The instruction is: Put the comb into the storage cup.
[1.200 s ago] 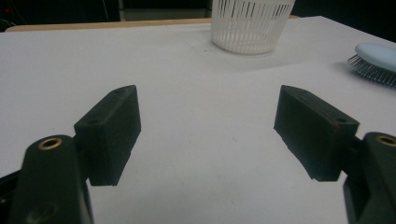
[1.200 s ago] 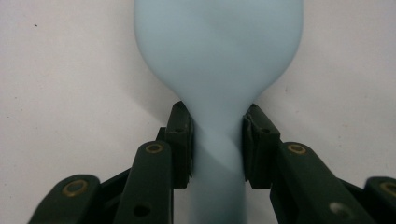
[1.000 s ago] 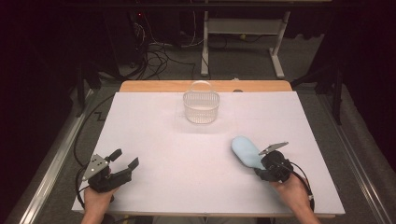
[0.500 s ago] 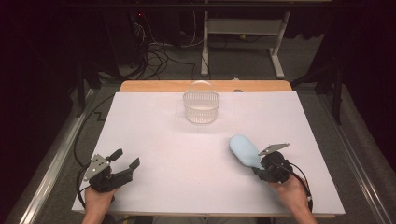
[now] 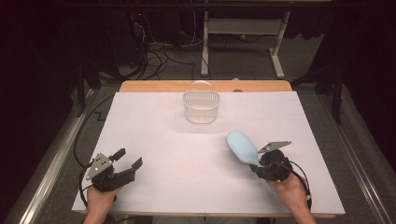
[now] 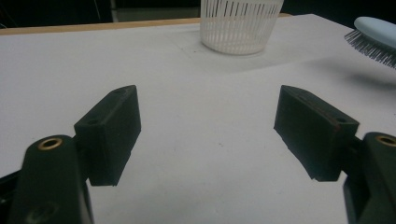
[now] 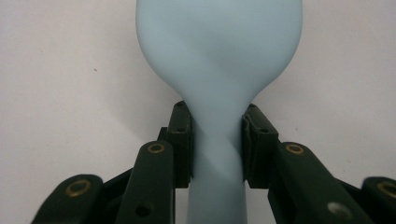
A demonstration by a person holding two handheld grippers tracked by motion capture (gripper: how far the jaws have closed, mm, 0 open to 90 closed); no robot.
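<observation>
A light blue hairbrush (image 5: 242, 145) is held by its handle at the right of the white table, bristles down and head pointing up-left. My right gripper (image 5: 261, 164) is shut on that handle; in the right gripper view both pads press the narrow neck of the hairbrush (image 7: 218, 60). At the front left my left gripper (image 5: 127, 161) rests open with nothing between its fingers (image 6: 112, 130). A clear plastic basket (image 5: 201, 103) with a hoop handle stands at the back middle, also seen as a slatted white basket (image 6: 239, 23) in the left gripper view, where the hairbrush (image 6: 376, 39) shows its bristles at far right.
The white sheet (image 5: 163, 140) covers the table, with a wooden edge (image 5: 154, 87) along the back. Cables and desk legs (image 5: 205, 51) lie on the floor beyond. A metal rail (image 5: 51, 163) runs along the left side.
The right gripper with the hairbrush has shifted slightly; the brush head sits a little higher and further left. The left gripper has kept still.
</observation>
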